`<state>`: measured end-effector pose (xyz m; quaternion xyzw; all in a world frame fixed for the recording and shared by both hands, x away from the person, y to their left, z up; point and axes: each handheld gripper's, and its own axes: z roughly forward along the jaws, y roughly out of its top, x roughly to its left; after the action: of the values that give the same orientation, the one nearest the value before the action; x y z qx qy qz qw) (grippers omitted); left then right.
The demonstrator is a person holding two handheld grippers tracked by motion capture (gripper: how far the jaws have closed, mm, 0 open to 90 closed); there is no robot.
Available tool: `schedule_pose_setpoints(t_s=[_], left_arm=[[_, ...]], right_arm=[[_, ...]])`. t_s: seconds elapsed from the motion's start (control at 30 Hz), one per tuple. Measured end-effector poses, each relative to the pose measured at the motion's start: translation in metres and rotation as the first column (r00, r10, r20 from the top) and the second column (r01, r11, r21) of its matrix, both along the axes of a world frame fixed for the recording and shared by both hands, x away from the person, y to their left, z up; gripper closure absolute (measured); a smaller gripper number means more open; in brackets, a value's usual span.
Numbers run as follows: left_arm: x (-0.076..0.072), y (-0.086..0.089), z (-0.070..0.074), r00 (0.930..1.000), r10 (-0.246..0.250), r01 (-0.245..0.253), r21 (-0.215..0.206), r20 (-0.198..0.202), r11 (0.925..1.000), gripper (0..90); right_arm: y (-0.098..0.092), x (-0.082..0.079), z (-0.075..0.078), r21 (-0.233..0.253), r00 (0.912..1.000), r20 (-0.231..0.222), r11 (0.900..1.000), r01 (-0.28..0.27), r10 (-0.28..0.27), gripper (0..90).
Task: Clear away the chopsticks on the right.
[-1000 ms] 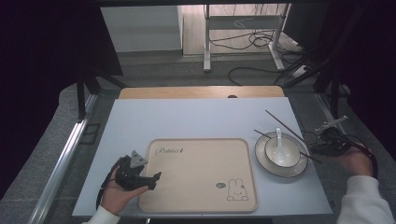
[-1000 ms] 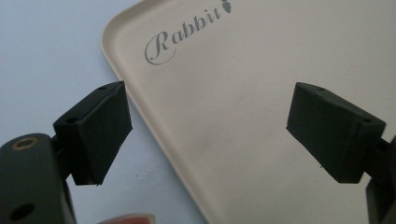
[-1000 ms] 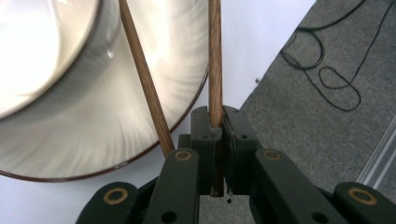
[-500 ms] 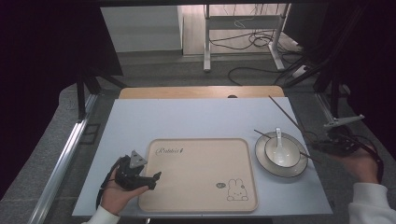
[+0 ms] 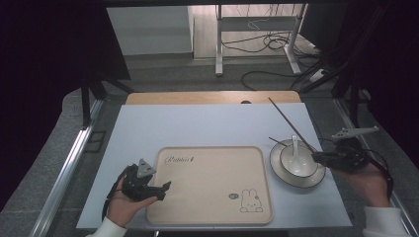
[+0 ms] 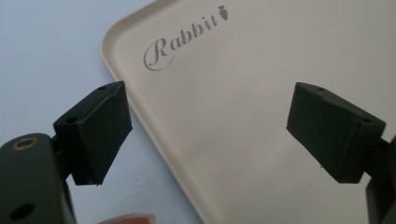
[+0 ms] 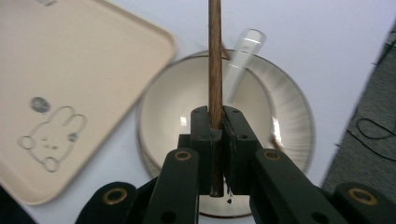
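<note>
Dark brown wood: a chopstick (image 5: 289,122) clamped between the closed jaws of the right gripper (image 5: 316,157), seen from the high view just right of the white bowl (image 5: 298,163) and rising on a slant up and away over the bowl's far side. Second chopstick (image 5: 277,141) lying apart, near the bowl's far left edge. In the right gripper view, the same chopstick (image 7: 215,56) running straight up from between the tight jaws of that gripper (image 7: 215,122), crossing above the bowl (image 7: 173,105), with a white spoon (image 7: 240,58) leaning in the bowl just beside it. Bowl seated on a wider plate (image 5: 306,180) with a dark rim. Left of the bowl, just beside the plate, a beige tray (image 5: 207,182) printed with the word Rabbit and a small rabbit drawing, flat on a pale blue table (image 5: 197,123). Far across the tray from the bowl, at the tray's near left corner, the left gripper (image 5: 163,190) held in a hand (image 5: 123,207), jaws spread wide and gripping nothing. In the left gripper view, those wide jaws of the left gripper (image 6: 210,135) straddling the tray (image 6: 243,93) edge, one over the table, one over the tray.
</note>
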<state>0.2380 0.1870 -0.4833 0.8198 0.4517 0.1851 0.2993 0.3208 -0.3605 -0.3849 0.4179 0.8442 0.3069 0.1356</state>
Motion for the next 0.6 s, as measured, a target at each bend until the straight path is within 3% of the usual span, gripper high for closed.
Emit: schedule_pose_setpoints(t_s=[0.1,0.33,0.47,0.6], left_arm=[[0.0,0.0,0.0,1.0,0.003,-0.003,-0.002,0.0,1.0,13.9],[0.0,-0.002,0.001,1.0,0.0,0.0,0.001,0.002,1.0,13.9],[-0.001,-0.001,0.003,1.0,0.003,-0.003,-0.006,0.008,1.0,13.9],[0.0,0.0,0.003,0.9999,0.002,-0.002,-0.007,0.011,1.0,13.9]], right_arm=[[0.014,-0.01,0.002,0.044,0.9999,-0.001,0.999,-0.016,0.016,83.1],[0.046,-0.029,0.0,0.07,0.9975,-0.019,0.995,-0.067,0.069,83.1],[0.068,-0.038,-0.015,0.076,0.9948,-0.055,0.994,-0.081,0.085,83.1],[0.095,-0.047,-0.036,0.043,0.9836,-0.115,0.99,-0.135,0.139,83.0]])
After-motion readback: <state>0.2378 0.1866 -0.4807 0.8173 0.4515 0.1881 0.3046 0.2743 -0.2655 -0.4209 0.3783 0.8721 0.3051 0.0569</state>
